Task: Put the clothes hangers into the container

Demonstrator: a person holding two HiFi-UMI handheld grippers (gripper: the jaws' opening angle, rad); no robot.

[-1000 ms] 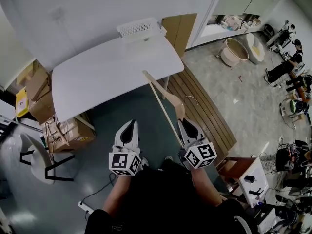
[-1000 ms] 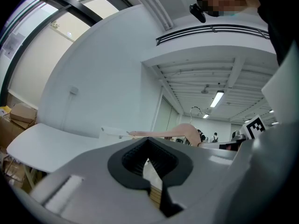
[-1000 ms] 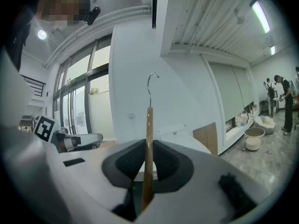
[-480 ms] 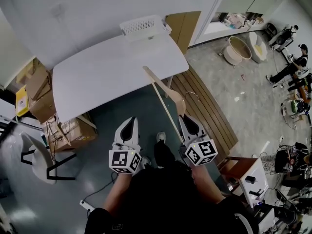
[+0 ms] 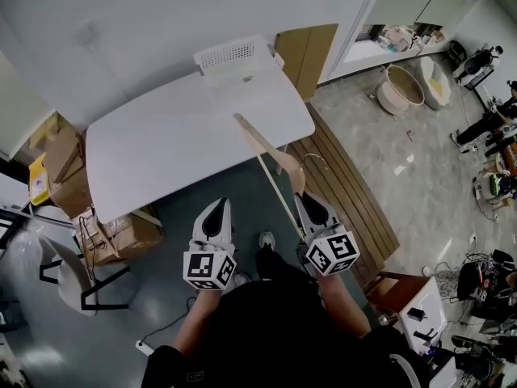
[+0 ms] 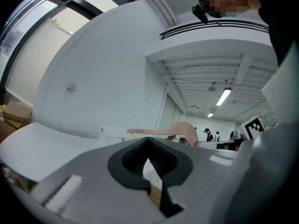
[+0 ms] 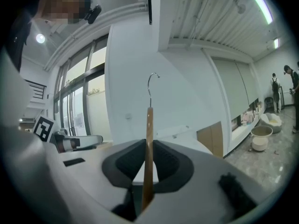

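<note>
My right gripper (image 5: pixel 307 206) is shut on a wooden clothes hanger (image 5: pixel 266 156). The hanger points forward, and its far end reaches over the near right edge of the white table (image 5: pixel 161 148). Its metal hook (image 5: pixel 317 162) sticks out to the right. In the right gripper view the hanger (image 7: pixel 148 139) stands on edge between the pads, hook (image 7: pixel 152 80) on top. A white slotted container (image 5: pixel 234 53) sits at the table's far edge against the wall. My left gripper (image 5: pixel 214 214) is shut and holds nothing, level with the right one, short of the table.
Cardboard boxes (image 5: pixel 69 164) are stacked left of the table, with a white chair (image 5: pixel 60 269) nearer me. A wooden slatted platform (image 5: pixel 343 192) lies on the floor to the right. A cardboard sheet (image 5: pixel 305 48) leans on the wall. People stand far right.
Both grippers and the held hanger keep nearly the same pose. The view has shifted a little, and the table and container sit slightly nearer. A shoe now shows between the grippers.
</note>
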